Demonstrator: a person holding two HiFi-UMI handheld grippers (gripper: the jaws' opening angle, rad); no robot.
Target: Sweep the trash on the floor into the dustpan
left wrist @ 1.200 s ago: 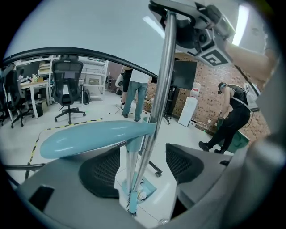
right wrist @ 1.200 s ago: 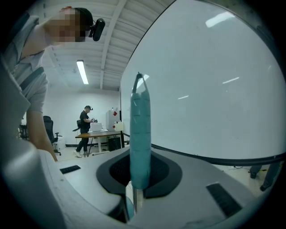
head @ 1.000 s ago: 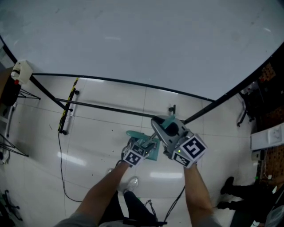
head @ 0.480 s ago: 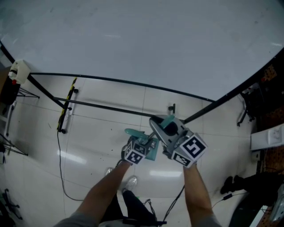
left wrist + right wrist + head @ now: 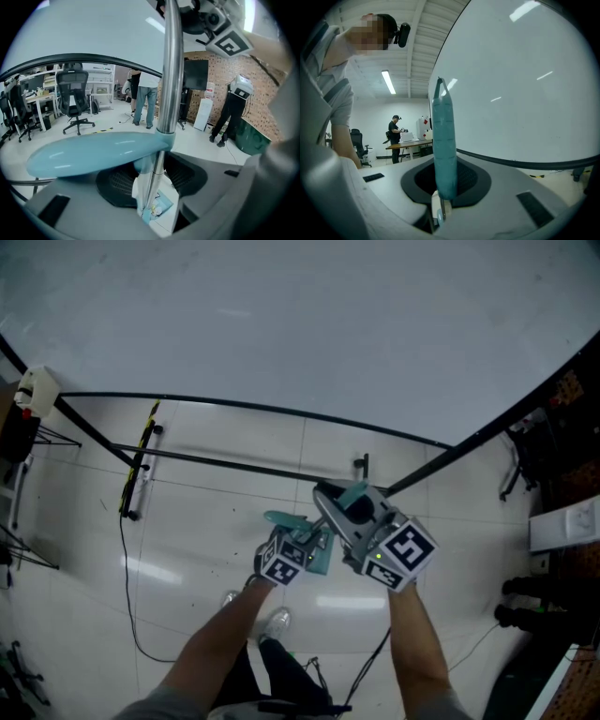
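Observation:
A teal dustpan (image 5: 298,532) lies on the white tiled floor under my hands. In the left gripper view a metal pole (image 5: 168,70) runs upright between the jaws, and a teal oblong handle piece (image 5: 89,152) is joined to it by a collar. Far below, the dustpan (image 5: 165,202) holds bits of trash (image 5: 155,211). My left gripper (image 5: 305,545) (image 5: 154,187) is closing around the pole, with gaps still showing beside it. My right gripper (image 5: 333,501) (image 5: 440,201) is shut on the teal top grip (image 5: 443,145) of the pole, higher up.
Black curved bars (image 5: 234,409) cross the floor under a large white board. A yellow-and-black bar (image 5: 141,465) and a thin cable (image 5: 127,568) lie at the left. My own shoes (image 5: 277,624) stand just behind the dustpan. Office chairs (image 5: 75,103) and standing people (image 5: 145,98) are farther off.
Both grippers and the dustpan stay where they were. At the right edge a bystander's dark shoes have shifted farther right.

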